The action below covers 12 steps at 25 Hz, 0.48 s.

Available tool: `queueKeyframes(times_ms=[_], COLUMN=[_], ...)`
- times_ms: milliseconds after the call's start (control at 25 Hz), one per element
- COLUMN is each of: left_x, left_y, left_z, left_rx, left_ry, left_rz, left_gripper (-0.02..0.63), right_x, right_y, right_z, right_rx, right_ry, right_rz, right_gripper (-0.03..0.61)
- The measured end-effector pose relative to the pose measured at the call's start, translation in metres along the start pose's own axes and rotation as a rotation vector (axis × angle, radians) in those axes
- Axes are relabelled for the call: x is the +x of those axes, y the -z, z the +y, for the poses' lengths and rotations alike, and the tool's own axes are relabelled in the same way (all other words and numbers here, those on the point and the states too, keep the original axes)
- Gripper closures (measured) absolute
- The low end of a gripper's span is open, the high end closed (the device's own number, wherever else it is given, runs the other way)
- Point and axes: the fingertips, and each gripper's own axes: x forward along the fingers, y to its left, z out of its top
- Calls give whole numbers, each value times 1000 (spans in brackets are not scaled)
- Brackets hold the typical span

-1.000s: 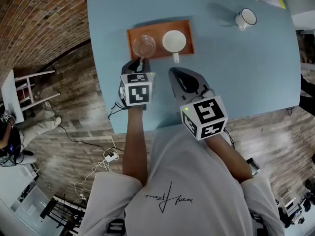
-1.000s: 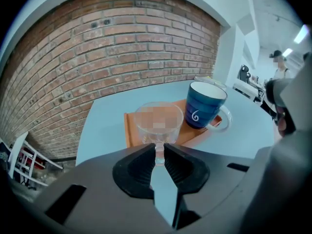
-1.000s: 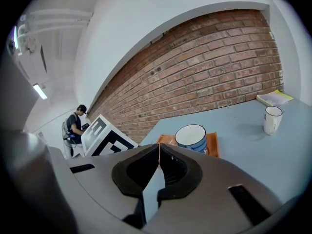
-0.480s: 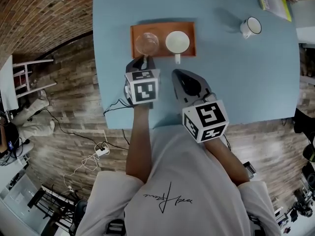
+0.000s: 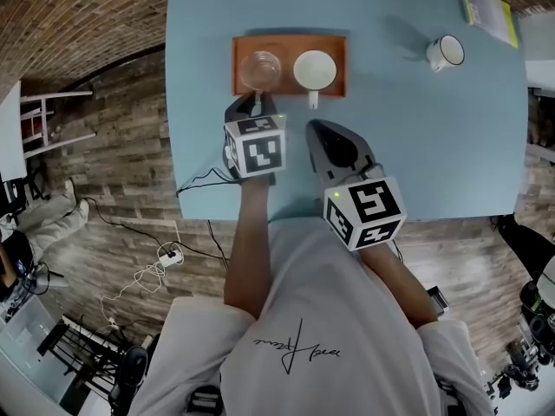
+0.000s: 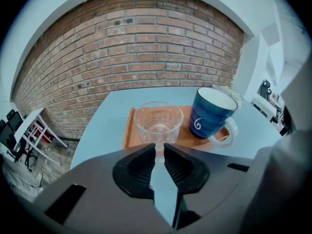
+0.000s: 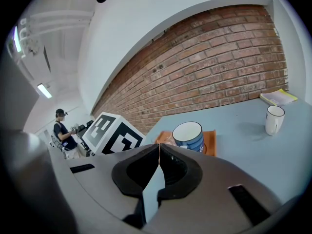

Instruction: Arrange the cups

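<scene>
An orange tray [image 5: 288, 45] on the light blue table holds a clear glass cup [image 5: 259, 68] on the left and a blue mug with a white inside [image 5: 314, 69] on the right. My left gripper [image 5: 255, 102] reaches the tray's near edge. In the left gripper view its jaws [image 6: 159, 150] are shut on the handle of the glass cup [image 6: 158, 122], which stands upright on the tray [image 6: 127, 130] beside the blue mug [image 6: 210, 112]. My right gripper [image 5: 314, 128] hangs over the table just in front of the tray, shut with nothing in it [image 7: 159, 147].
A white mug with a dark rim [image 5: 446, 52] stands alone at the table's far right, and a yellow-edged book [image 5: 486, 5] lies in the far right corner. A brick wall stands behind the table. A person [image 7: 63, 130] stands far off at the left.
My left gripper has rolled a little about its own line while staying at the glass cup's handle. The cups, the tray and the right gripper keep their places.
</scene>
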Motion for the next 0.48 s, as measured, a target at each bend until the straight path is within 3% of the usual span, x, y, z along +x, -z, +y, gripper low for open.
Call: queueKeyframes(times_ms=[480], left_x=[3], left_y=[3], left_z=[2], left_rx=[-1], left_ry=[-20], left_rz=[-10], left_gripper=[558], right_x=[0], right_y=[-2], right_z=[-3], right_rx=[4], right_ry=[4], right_rz=[-9], right_gripper=[555])
